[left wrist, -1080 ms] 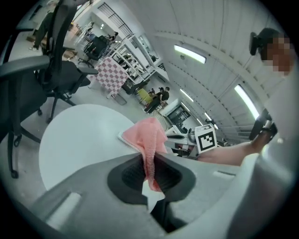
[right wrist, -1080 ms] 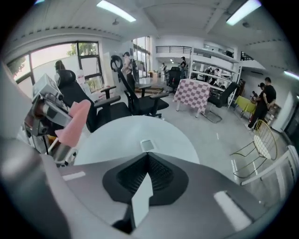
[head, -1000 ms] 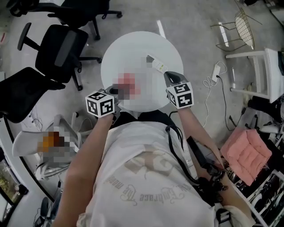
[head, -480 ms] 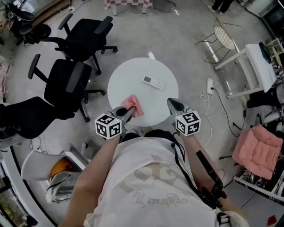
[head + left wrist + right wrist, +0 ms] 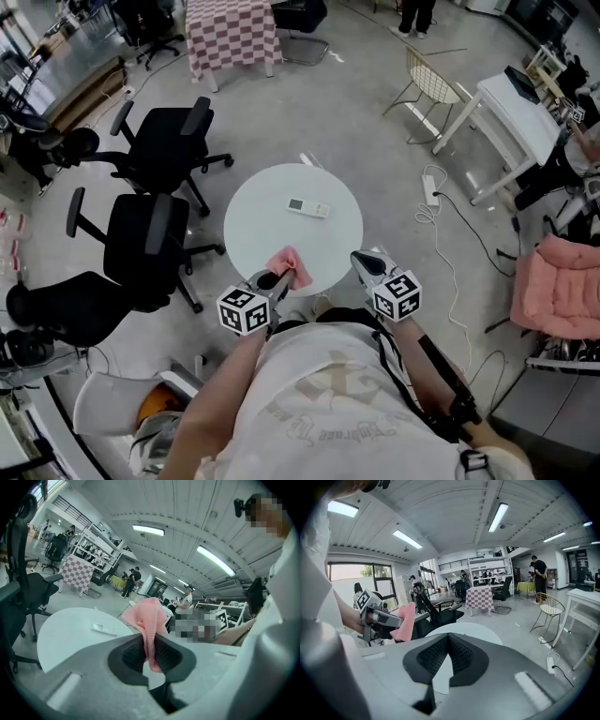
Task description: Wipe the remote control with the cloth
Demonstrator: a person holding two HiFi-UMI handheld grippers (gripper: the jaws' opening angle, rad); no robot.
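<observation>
Remote control [image 5: 308,207] lies flat on the round white table [image 5: 253,230], toward the far side of its top and a little above the centre of the head view, with nothing touching it. The pink cloth [image 5: 290,266] is held over the table's near edge, just below the remote and apart from it, pinched in the left gripper [image 5: 272,279]. The left gripper view shows the pads clamped on a fold of the cloth, with the rest bunching up above them. The right gripper [image 5: 366,263] sits at the lower right of the table's rim, its jaws pressed together with nothing between them. Two black office chairs [image 5: 150,246] stand left of the table. A checked table [image 5: 232,37] is at the upper left, and a white power strip [image 5: 431,192] lies on the floor to the right.
</observation>
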